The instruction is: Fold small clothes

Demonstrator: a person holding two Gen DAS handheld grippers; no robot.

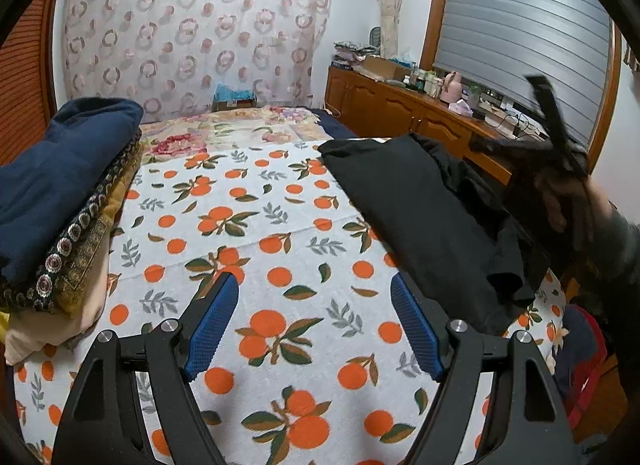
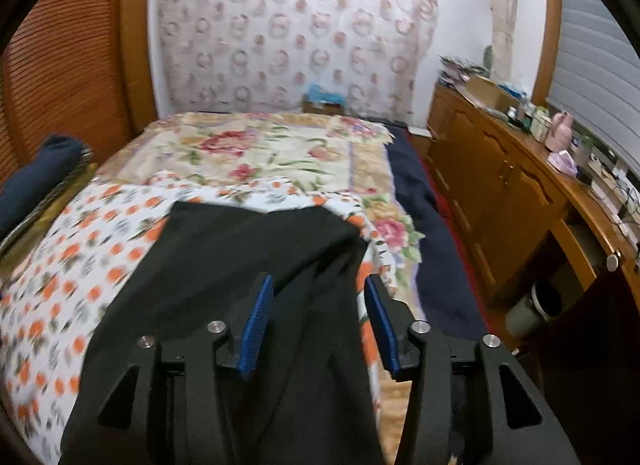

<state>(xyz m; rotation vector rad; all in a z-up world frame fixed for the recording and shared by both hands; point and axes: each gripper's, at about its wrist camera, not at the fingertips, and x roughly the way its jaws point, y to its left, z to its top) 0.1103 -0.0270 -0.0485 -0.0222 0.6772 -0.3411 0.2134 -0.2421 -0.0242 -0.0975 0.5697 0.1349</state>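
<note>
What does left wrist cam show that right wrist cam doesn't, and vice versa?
Left wrist only: the open left gripper over bare orange-print sheet, and the blurred right gripper beyond the garment. Right wrist only: open right gripper directly above the black garment, plus a bin under the desk. Both: black garment, stack of folded clothes, wooden cabinets.

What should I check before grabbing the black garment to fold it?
1. Left gripper open, nothing between its fingers: ok.
2. Right gripper open over the black garment, not clamped: ok.
3. Garment lying flat: not ok, bunched at its right edge.
4. Garment fully on the orange-print sheet: not ok, it overhangs the bed's right side.
5. Folded stack clear of the garment: ok.
6. Garment type: cannot tell.
</note>
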